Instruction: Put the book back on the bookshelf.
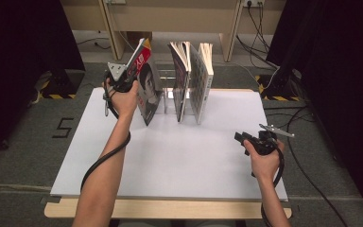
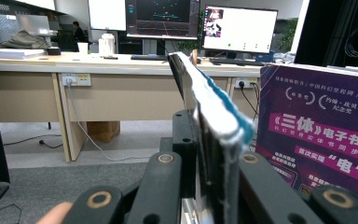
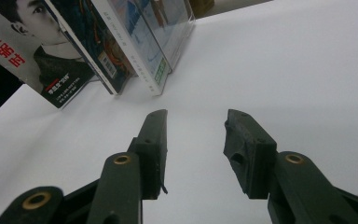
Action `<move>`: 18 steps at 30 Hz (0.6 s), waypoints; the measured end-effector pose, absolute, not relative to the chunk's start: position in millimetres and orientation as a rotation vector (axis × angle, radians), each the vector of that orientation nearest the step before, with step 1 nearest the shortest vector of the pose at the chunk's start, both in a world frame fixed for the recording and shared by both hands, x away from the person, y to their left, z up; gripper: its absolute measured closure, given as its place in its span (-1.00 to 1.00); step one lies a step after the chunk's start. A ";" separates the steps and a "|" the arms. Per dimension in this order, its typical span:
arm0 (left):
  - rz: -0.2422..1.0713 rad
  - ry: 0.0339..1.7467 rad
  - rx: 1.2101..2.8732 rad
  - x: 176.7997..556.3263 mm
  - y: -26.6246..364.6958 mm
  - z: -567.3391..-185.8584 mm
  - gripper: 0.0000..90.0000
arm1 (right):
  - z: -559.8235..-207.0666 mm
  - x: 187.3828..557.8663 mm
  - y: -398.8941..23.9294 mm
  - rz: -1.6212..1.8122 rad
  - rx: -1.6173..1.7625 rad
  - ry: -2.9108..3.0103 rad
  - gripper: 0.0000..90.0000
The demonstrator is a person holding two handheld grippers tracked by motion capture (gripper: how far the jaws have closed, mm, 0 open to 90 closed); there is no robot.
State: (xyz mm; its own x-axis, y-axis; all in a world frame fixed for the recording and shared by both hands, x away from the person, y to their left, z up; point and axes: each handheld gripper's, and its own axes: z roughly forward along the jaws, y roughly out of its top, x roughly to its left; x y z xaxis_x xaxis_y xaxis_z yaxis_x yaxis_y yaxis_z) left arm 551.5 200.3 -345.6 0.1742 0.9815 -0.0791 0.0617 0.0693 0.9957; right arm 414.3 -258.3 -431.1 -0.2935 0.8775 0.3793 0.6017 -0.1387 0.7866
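Note:
A magazine with a portrait cover [image 1: 149,92] leans tilted at the left end of a row of books, its lower corner down at the white board [image 1: 170,161]. My left gripper [image 1: 132,79] is shut on its top edge; in the left gripper view the worn page edge [image 2: 216,116] runs between the jaws [image 2: 209,156]. Two more books [image 1: 182,78] [image 1: 203,78] stand upright to its right in a clear holder [image 1: 168,100]. My right gripper [image 1: 240,138] hovers open over the board's right side, empty, with its jaws [image 3: 196,126] facing the magazine [image 3: 32,56] and the books [image 3: 140,42].
A purple-covered book [image 2: 317,140] stands close to the right of the held edge in the left gripper view. The white board lies on a wooden table whose front edge [image 1: 170,210] is near me. Desks, monitors and cables [image 1: 260,28] lie beyond the far side.

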 end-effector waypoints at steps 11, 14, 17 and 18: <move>0.977 1.162 1.271 551.2 202.4 -342.0 0.74 | -430.5 413.8 -259.2 1.407 1.672 1.843 0.32; 0.963 1.170 1.268 551.1 203.2 -340.7 0.70 | -430.9 414.1 -259.2 1.406 1.671 1.846 0.32; 0.954 1.173 1.271 551.1 203.5 -340.7 0.65 | -431.1 414.4 -259.1 1.405 1.665 1.851 0.32; 0.947 1.177 1.269 551.1 203.9 -341.0 0.63 | -431.1 414.4 -259.0 1.405 1.665 1.851 0.32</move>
State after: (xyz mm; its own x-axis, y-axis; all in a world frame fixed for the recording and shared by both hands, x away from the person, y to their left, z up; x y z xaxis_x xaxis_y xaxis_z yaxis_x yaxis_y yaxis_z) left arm 551.1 203.9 -341.0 0.1840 0.9757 -0.1191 0.0926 0.1035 0.9903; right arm 414.4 -259.0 -431.1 -0.2951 0.8765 0.3804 0.6022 -0.1385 0.7863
